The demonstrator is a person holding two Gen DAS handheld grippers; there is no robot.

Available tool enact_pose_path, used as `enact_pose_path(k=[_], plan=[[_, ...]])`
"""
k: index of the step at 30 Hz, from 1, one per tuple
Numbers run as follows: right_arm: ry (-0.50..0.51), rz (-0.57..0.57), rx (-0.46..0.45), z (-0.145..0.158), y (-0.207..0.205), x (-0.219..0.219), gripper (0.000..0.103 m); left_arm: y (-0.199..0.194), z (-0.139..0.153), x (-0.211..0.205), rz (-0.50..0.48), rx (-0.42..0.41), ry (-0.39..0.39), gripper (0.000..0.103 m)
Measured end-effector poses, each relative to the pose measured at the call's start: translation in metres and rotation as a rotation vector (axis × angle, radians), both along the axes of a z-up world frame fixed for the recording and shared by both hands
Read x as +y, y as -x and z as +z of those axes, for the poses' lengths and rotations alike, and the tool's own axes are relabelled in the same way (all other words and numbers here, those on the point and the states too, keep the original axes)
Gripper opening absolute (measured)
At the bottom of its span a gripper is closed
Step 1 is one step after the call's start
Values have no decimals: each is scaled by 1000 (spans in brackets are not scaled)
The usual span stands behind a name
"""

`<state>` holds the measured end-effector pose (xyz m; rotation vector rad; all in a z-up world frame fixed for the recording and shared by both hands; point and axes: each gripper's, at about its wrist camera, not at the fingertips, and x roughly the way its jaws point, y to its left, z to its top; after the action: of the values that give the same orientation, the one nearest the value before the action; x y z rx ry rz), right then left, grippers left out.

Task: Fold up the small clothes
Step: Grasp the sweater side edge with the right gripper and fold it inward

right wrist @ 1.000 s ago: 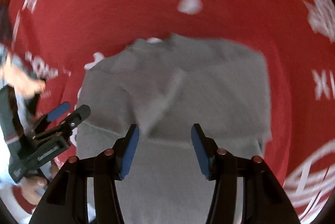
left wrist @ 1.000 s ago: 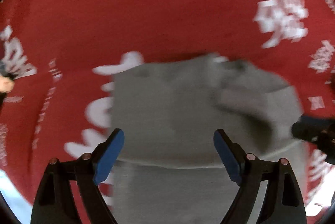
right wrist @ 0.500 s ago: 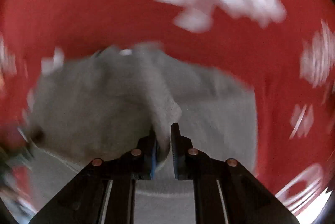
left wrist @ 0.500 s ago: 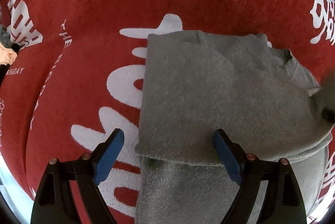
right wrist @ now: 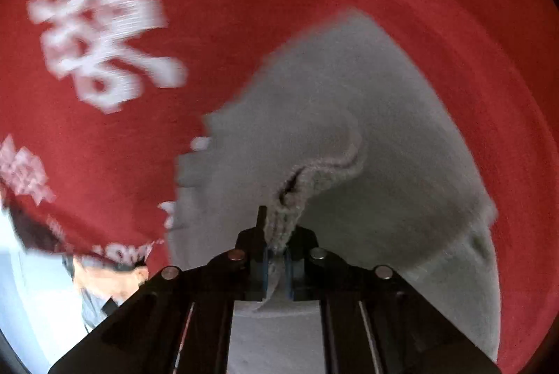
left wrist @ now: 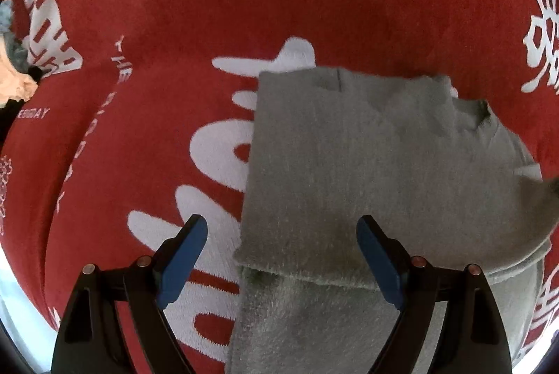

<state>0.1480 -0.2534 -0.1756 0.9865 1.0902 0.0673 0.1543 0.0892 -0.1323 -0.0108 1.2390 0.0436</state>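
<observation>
A small grey fuzzy sweater (left wrist: pixel 367 171) lies partly folded on a red cloth with white lettering (left wrist: pixel 209 7). My left gripper (left wrist: pixel 283 255) is open and empty, its blue pads spread over the sweater's near left edge, above the fabric. My right gripper (right wrist: pixel 276 255) is shut on the sweater's cuff (right wrist: pixel 290 199) and holds that sleeve lifted above the sweater body (right wrist: pixel 401 136). The right wrist view is blurred by motion.
The red cloth (right wrist: pixel 104 146) covers the whole work surface. Its near left edge and a pale floor (right wrist: pixel 31 286) show in the right wrist view. A person's hand (left wrist: pixel 14 84) shows at the far left of the left wrist view.
My right gripper has closed on the cuff and lifted it, swinging the sleeve sideways. The left gripper has shifted left, staying open.
</observation>
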Motion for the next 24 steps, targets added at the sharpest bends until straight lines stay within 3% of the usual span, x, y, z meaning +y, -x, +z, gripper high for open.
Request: enact_pose_path(k=[2,5,9,12,14,15,17,21,24], plan=[[51,73,-72,19,-13,4,7,-1,-5,0,1,19,-18,88],[125,84,-6,7,-15,-8,8,1,-7,8,28,31,-13,88],[114,38,120,-31,5,-29,9,4,0,22,44,20,-17,88],[38,-24,117,-36,27,-40,9,3,4,36,63,31,-22,88],[26,-38,135,-35,36,-40,10,2,5,42,52,34,-75,88],[34,-37,139,-34,37,-39,11,4,3,45,28,34,-147,88],[51,-29,148,-26,44,-41,15,5,-2,52,20,68,-219,88],[37,-13,136,-11,54,-39,21,17,11,69,16,51,-91,88],[30,26,124,-7,60,-29,23,30,14,52,-96,61,-77,88]])
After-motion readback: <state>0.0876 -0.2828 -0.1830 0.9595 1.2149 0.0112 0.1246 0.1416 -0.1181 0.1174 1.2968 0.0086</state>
